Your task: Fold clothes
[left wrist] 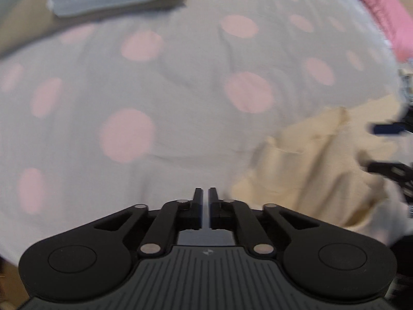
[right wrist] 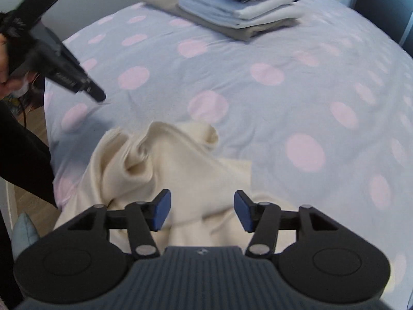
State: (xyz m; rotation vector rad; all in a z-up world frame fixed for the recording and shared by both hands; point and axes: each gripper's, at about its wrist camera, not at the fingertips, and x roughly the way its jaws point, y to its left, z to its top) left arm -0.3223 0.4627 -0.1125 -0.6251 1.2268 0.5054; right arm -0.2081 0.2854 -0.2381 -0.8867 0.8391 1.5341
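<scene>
from my left wrist, my left gripper [left wrist: 205,193] is nearly closed on nothing over the dotted bedsheet [left wrist: 180,82], the cream garment [left wrist: 309,165] crumpled to its right. from my right wrist, my right gripper [right wrist: 202,210] gapes empty above that garment, so i judge i'm starting a new piece: next, pinch two edges and spread it flat.

No readable text, label, brand or number anywhere in either view

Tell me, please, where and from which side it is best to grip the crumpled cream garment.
Grip the cream garment at its flat free edge on the right, probably coming from above. There the cloth lies thin on the dotted bed cover; the left part is bunched in thick folds.
</scene>
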